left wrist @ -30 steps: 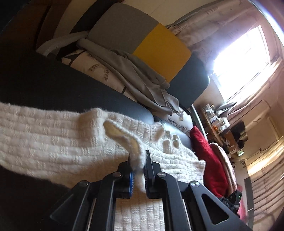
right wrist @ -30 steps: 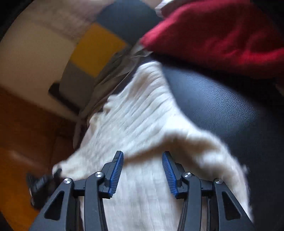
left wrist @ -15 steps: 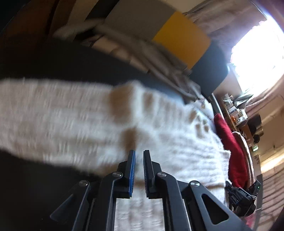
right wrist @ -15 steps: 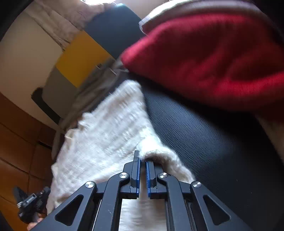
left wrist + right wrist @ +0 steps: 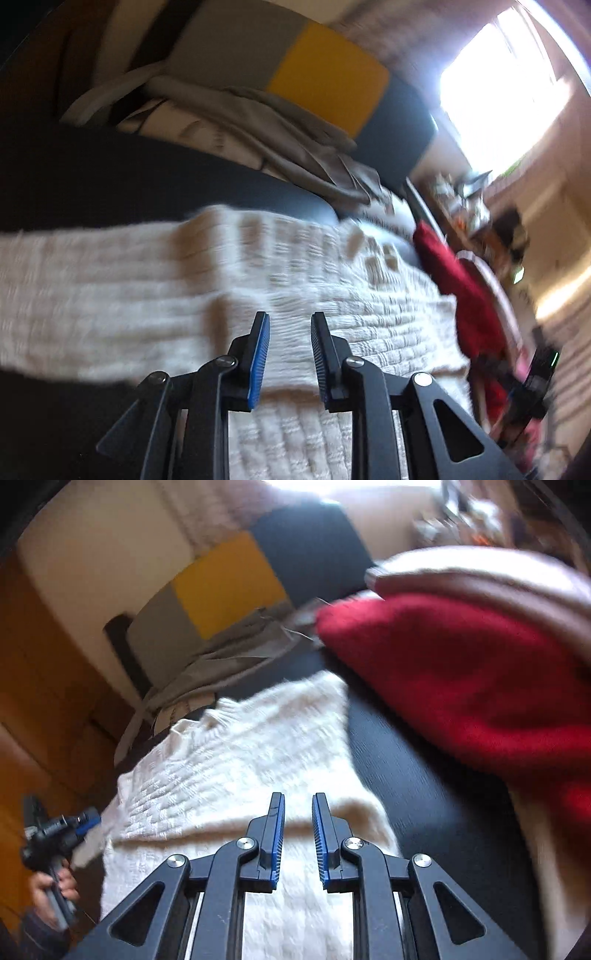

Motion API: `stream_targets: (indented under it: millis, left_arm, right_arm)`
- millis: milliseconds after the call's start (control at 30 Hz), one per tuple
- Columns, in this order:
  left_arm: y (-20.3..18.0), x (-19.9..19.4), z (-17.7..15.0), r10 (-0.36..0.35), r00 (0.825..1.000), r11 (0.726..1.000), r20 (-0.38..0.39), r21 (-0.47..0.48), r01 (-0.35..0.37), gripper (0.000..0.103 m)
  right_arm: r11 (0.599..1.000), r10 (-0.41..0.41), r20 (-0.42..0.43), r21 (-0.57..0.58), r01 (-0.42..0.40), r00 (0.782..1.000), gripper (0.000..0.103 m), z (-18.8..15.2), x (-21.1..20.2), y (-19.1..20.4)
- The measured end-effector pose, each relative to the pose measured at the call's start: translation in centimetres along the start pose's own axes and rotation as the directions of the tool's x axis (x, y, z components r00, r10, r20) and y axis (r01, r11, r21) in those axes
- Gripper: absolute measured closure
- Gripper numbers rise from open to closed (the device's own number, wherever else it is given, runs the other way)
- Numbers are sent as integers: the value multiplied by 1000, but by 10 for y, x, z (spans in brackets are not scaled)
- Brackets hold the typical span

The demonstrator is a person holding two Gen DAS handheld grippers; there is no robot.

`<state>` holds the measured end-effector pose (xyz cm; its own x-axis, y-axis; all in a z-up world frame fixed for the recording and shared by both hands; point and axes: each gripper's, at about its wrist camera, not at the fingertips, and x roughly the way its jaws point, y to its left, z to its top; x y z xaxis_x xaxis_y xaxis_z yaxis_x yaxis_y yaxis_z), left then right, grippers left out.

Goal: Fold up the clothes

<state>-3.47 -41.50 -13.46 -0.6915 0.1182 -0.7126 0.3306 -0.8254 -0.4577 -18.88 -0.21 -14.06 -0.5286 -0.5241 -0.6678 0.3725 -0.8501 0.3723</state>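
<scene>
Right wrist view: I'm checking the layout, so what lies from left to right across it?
Left gripper → white sweater → right gripper → black seat → red garment.

Left gripper [image 5: 290, 326], right gripper [image 5: 298, 806]: jaws parted.

Sweater [image 5: 314, 295] cream, waffle-knit checks. Garment [image 5: 461, 672] deep red. Cushion [image 5: 325, 77] grey, yellow, navy blocks. Sofa seat [image 5: 424, 775] black leather. Claw pads [image 5: 277, 834] blue.
</scene>
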Motion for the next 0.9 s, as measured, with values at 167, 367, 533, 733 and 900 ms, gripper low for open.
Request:
stream_targets:
  millis: [167,367,533,733,900]
  left_arm:
    - [-27,34,4,84,995,989,-45,125,-78,82]
    - [-17,65,6,174,983,975,-49,152,-165,79]
    - [-11,65,0,156,988,982,-23,113,-152,79]
    - [2,48,-2,75,997,997,21,-17,-74,80]
    - [39,-18,-21,34,993,979,111,-204,-11,77]
  right_arm:
    - [991,-63,-15,-116,61,998,86,37,41,7]
    - [957,-233,-117,-206,206,965,88,61,114,-5]
    - [978,-175,-53,-123,167,983,88,58,113,-26]
    - [964,-216,-31,-168,208,976,87,54,112,-16]
    - [919,-311,-12,-257,298,950,81,55,101,7]
